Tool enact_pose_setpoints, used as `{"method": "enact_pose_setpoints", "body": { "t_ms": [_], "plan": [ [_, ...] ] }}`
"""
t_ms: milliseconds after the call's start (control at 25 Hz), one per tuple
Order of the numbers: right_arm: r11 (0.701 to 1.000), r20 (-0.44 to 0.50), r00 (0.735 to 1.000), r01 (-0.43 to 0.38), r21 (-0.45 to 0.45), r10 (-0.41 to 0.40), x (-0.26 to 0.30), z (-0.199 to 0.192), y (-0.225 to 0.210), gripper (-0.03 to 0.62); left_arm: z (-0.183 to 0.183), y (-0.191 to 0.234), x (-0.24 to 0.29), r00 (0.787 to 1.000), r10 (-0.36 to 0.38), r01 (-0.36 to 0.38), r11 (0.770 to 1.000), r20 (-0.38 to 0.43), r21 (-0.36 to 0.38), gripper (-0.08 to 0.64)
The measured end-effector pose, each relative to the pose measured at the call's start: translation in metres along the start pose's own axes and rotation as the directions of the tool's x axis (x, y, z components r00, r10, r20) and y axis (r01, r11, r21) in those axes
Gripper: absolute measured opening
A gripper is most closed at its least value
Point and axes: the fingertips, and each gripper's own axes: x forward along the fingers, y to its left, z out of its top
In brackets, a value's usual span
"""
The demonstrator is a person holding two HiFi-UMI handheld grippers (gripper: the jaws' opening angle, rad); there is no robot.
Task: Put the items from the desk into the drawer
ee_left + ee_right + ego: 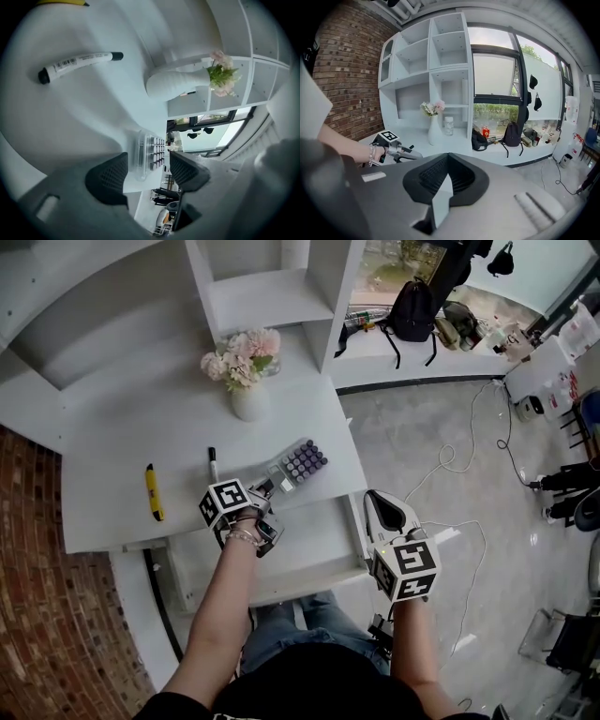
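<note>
On the white desk (112, 437) lie a clear case of dark round cells (298, 465), a black marker (213, 465) and a yellow utility knife (154, 493). My left gripper (270, 495) hovers at the desk's front edge just short of the case, rolled on its side. In the left gripper view the case (149, 151) shows in the gap ahead of the open gripper (146, 169), untouched; the marker (79, 63) lies farther off. The open drawer (309, 554) is under the desk. My right gripper (378, 504) stays by the drawer's right side, pads together (447, 180).
A white vase (249, 401) with pink flowers (242, 357) stands at the back of the desk before white shelving (272, 296). A brick wall (47, 596) is at the left. A backpack (412, 310) sits on the window ledge, and cables (469, 465) cross the floor at the right.
</note>
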Motion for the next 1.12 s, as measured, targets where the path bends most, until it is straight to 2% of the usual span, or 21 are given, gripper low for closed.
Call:
{"method": "enact_pose_setpoints", "body": {
  "t_ms": [160,320,400,640,1120],
  "plan": [
    [1.0,-0.006,1.0,-0.002,-0.005,0.002,0.002,-0.001,0.001,0.009,0.004,0.006,0.01,1.0,0.003,-0.002,0.999,0.016,-0.043,0.259],
    [1.0,-0.007,1.0,-0.004,-0.005,0.004,0.002,0.0,0.0,0.009,0.006,0.008,0.017,0.999,0.006,-0.006,1.0,0.034,-0.022,0.213],
    [1.0,-0.01,1.0,-0.006,-0.005,0.006,0.002,-0.001,0.0,0.009,0.005,0.013,0.018,0.999,0.029,-0.03,1.0,0.042,0.008,0.086],
    [1.0,-0.006,1.0,-0.012,-0.007,0.011,0.001,0.002,0.001,0.009,0.002,0.013,0.013,0.998,0.019,-0.02,1.0,0.06,0.018,0.084],
    [1.0,0.059,0.998,-0.013,-0.019,0.015,-0.007,0.025,0.013,0.009,0.001,-0.031,-0.021,0.993,-0.08,0.075,0.996,0.085,0.054,0.084]
  ]
}}
